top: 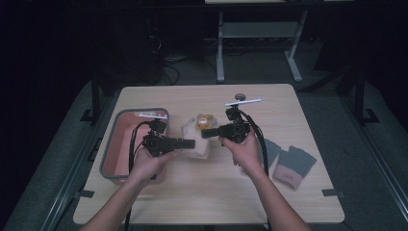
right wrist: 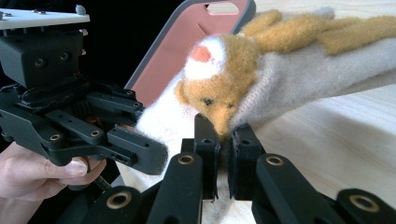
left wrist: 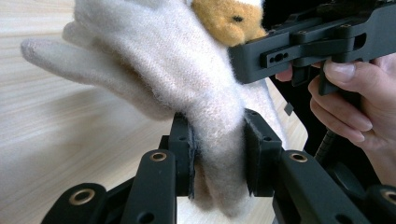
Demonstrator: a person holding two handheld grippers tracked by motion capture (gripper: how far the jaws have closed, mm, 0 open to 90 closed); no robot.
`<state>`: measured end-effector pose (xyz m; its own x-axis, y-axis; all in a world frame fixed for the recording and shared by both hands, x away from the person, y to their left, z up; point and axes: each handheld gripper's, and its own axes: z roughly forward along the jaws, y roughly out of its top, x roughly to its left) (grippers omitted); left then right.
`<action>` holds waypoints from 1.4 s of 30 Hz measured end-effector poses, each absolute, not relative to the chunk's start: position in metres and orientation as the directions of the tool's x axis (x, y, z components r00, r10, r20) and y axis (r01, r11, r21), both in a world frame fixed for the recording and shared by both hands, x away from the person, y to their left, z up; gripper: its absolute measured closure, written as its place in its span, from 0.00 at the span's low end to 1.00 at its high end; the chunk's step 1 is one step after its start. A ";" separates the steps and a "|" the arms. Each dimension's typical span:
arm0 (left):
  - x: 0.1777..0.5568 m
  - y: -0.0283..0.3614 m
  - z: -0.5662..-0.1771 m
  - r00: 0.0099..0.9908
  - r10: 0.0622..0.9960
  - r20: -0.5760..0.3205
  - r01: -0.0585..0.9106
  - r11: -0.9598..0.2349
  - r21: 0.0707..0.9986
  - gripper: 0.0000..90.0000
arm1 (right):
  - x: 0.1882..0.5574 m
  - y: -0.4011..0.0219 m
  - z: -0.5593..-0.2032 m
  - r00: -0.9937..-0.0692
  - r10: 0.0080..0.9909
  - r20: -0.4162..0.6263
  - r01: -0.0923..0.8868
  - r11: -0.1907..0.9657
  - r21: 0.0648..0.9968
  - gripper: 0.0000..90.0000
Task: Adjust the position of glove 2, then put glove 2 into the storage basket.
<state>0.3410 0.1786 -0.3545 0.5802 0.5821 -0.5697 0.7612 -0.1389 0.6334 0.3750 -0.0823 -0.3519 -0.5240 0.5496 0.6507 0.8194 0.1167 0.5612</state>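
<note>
1. Black plastic jaws of the left gripper [left wrist: 218, 156] are clamped on the cuff end of a cream-white fuzzy knitted glove with a tan bear face sewn on it [left wrist: 187, 79]; the wool bulges between the two pads.
2. The right gripper [right wrist: 224, 156] is pinched shut on the tan bear face at the glove's edge, its pads almost meeting with only a thin fold of knit between them.
3. In the high view the left gripper [top: 190, 143] and the right gripper [top: 206, 133] point toward each other, and the glove [top: 198, 139] hangs between them just above the middle of the pale wooden table [top: 202, 192].
4. The glove looks very light, soft and floppy. Its fingers droop and would trail or snag if dragged. It is not fragile, and the fuzzy wool should resist slipping, though a thin pinch could pull loose.
5. The thick cuff seems the surest place to hold, as the left gripper does.
6. A grey-rimmed rectangular bin with a salmon-pink inside [top: 111, 144] sits just left of the glove.
7. A pair of grey fingerless gloves with pink cuffs [top: 288, 166] lies to the right, well apart.
</note>
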 end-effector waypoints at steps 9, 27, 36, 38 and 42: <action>0.341 0.189 -0.351 0.579 0.586 -0.566 0.757 -0.130 0.640 0.76 | 0.378 -0.071 -0.346 -0.535 0.543 0.647 0.816 0.133 0.563 0.94; 0.345 0.217 -0.337 0.564 0.601 -0.567 0.755 -0.098 0.648 0.76 | 0.391 -0.045 -0.334 -0.562 0.519 0.644 0.802 0.151 0.577 0.94; 0.347 0.238 -0.332 0.547 0.620 -0.563 0.756 -0.076 0.651 0.76 | 0.399 -0.025 -0.330 -0.570 0.493 0.657 0.801 0.157 0.578 0.93; 0.347 0.243 -0.330 0.546 0.623 -0.559 0.754 -0.074 0.653 0.76 | 0.401 -0.019 -0.329 -0.574 0.487 0.659 0.800 0.160 0.578 0.93; 0.347 0.252 -0.327 0.543 0.632 -0.552 0.751 -0.072 0.656 0.76 | 0.404 -0.010 -0.327 -0.577 0.472 0.667 0.800 0.160 0.578 0.93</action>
<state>0.3468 0.2522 -0.3274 0.5434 0.6320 -0.5525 0.7510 -0.0719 0.6564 0.4045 -0.0097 -0.3272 -0.5769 0.4715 0.6670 0.7999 0.1605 0.5783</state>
